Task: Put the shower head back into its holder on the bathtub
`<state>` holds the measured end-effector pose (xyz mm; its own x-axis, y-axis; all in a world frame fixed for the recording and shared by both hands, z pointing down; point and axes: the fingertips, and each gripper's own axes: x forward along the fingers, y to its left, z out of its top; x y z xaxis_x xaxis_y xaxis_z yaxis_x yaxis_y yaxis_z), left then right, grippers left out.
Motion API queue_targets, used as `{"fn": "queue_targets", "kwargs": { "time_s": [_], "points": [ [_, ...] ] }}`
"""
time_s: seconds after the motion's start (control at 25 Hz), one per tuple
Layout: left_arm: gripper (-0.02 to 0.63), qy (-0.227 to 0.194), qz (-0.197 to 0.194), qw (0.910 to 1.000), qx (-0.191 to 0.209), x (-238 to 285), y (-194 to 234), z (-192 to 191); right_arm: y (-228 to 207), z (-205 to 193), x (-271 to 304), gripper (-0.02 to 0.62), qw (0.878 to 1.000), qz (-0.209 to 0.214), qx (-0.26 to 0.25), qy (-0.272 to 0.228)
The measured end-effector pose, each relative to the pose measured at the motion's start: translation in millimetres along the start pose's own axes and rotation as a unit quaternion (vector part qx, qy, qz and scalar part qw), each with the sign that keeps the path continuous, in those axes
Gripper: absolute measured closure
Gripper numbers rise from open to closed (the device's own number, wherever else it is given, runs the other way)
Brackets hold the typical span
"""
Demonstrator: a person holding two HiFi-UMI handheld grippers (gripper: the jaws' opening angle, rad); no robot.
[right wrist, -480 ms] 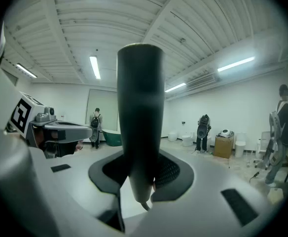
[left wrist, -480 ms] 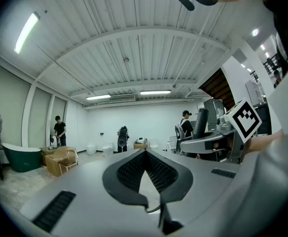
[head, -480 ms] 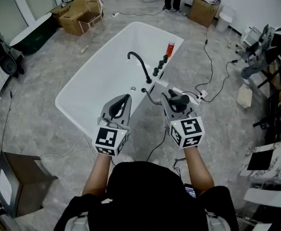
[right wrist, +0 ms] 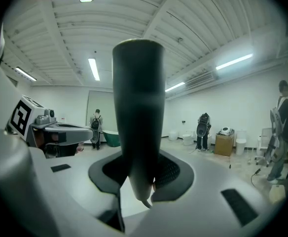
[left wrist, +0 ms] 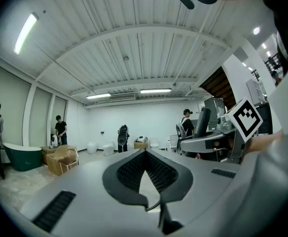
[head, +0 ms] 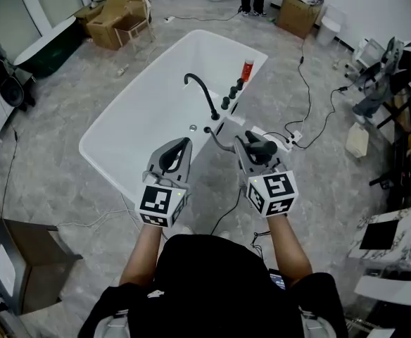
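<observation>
The white bathtub (head: 136, 129) lies ahead of me in the head view, with a black curved faucet (head: 201, 91) and black knobs (head: 229, 97) on its right rim. My right gripper (head: 256, 148) is shut on the black shower head (head: 263, 146), held beside the tub's near right corner. Its hose (head: 221, 144) curves back to a small fitting (head: 208, 130) on the rim. In the right gripper view the dark handle (right wrist: 138, 107) stands upright between the pads of the right gripper (right wrist: 141, 171). My left gripper (head: 180, 146) hovers over the tub's near end, shut and empty; its tips meet in the left gripper (left wrist: 144, 154) view.
A red bottle (head: 248, 70) stands on the rim beyond the knobs. Cables (head: 310, 111) and a power strip (head: 291, 139) lie on the floor right of the tub. Cardboard boxes (head: 117, 21) and a dark green tub (head: 47, 46) sit at the back left. People stand at the far wall.
</observation>
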<state>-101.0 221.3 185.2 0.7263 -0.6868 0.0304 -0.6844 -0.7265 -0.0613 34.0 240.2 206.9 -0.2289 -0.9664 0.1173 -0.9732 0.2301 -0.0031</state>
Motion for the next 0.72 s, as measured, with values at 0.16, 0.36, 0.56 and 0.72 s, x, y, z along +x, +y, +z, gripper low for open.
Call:
{"fn": "queue_targets", "kwargs": {
  "time_s": [0.16, 0.36, 0.56, 0.72],
  "points": [
    [0.592, 0.001, 0.001, 1.0, 0.0, 5, -17, -2, -11, -7, -11, 0.476, 1.0, 0.003, 0.001, 0.003],
    [0.593, 0.007, 0.003, 1.0, -0.004, 7, -38, -8, -22, -16, -24, 0.476, 1.0, 0.007, 0.005, 0.005],
    [0.593, 0.013, 0.01, 0.9998, -0.006, 8, -54, -13, -31, -24, -34, 0.476, 1.0, 0.013, 0.007, 0.01],
    [0.592, 0.021, 0.02, 0.9996, 0.003, 3, -58, -19, -35, -28, -37, 0.476, 1.0, 0.013, 0.012, 0.012]
  ]
}}
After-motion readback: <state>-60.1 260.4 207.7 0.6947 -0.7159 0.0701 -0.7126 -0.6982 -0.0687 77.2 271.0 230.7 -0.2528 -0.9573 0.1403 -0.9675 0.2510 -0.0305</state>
